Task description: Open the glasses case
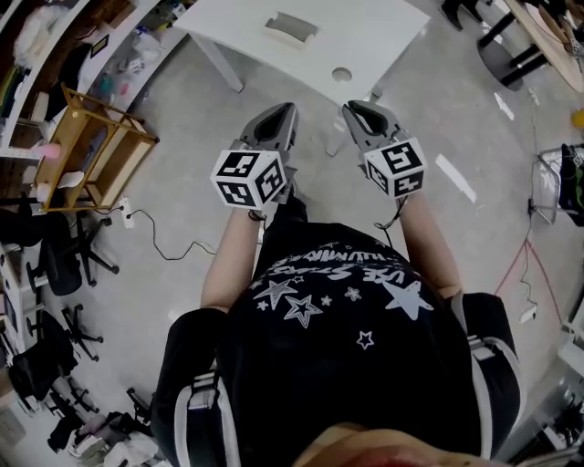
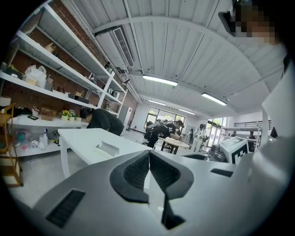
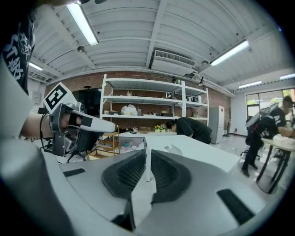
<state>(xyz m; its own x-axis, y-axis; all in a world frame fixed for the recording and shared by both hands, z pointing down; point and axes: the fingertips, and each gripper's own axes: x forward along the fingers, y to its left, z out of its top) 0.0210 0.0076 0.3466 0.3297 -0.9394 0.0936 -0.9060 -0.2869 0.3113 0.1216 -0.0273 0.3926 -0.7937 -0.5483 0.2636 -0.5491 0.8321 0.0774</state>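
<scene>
The left gripper (image 2: 148, 153) is clenched on nothing. The right gripper (image 3: 146, 154) is closing, with a slit left and nothing in it. Both hang side by side, short of the table (image 1: 383, 36), where the case (image 1: 290, 27) lies.

The glasses case (image 1: 292, 27) lies on the table (image 1: 383, 41) ahead.

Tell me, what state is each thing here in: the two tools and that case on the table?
Left tool: shut, empty.
Right tool: nearly shut, closing, empty.
Glasses case: lying on the white table, untouched; open or closed, too small to tell.
</scene>
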